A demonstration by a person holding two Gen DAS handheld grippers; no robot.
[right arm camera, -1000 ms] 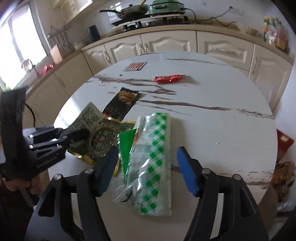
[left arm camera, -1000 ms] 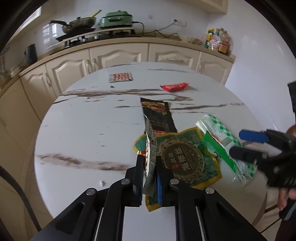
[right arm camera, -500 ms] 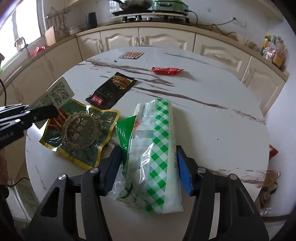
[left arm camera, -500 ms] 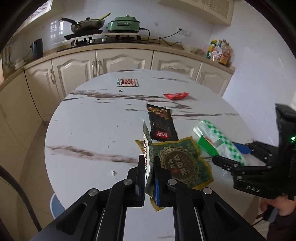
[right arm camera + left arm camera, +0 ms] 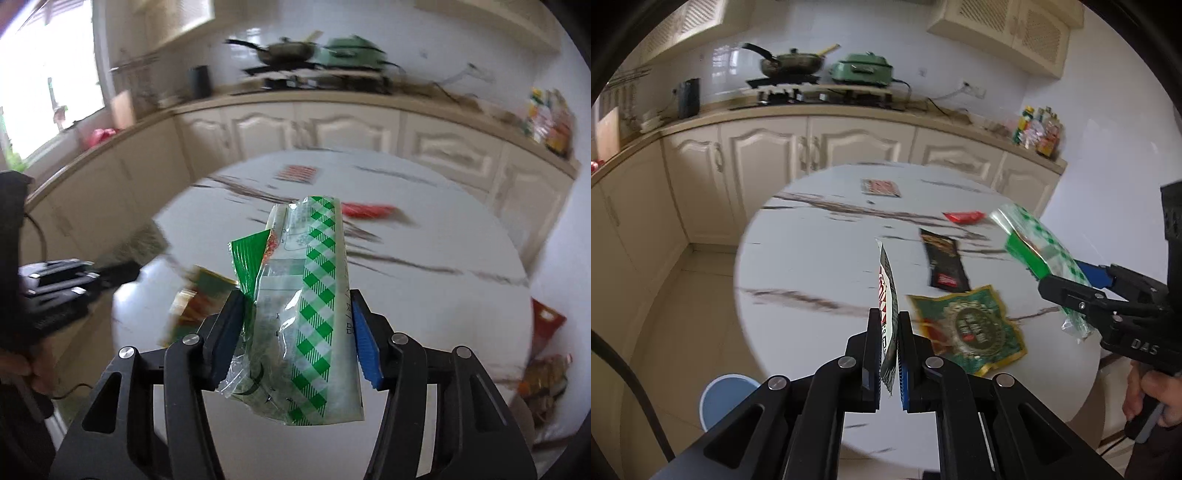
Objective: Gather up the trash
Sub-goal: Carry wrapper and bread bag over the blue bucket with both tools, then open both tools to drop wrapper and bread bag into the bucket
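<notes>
Table (image 5: 812,258): glossy white marble-look top, dark veins. Checked bag (image 5: 314,295): thin clear plastic film, crinkled, green print. Flat wrapper (image 5: 886,295): printed foil-like film, shiny. Green-gold pouch (image 5: 971,328): glossy laminate. Black sachet (image 5: 943,264): shiny film. Gripper arms matt black plastic; pads (image 5: 364,343) ribbed blue. Cabinets (image 5: 768,155): satin cream panels.

Green-checked clear bag (image 5: 310,314), gold-edged green packet (image 5: 971,325), white marble-veined table (image 5: 812,258).

Left wrist view: from above the bench's (image 5: 812,266) near edge, angled down, facing the cabinets (image 5: 768,162). Right wrist view: alongside, equally close, same heading. Shared: bench (image 5: 424,302), cabinets (image 5: 332,129), stove (image 5: 295,77).
</notes>
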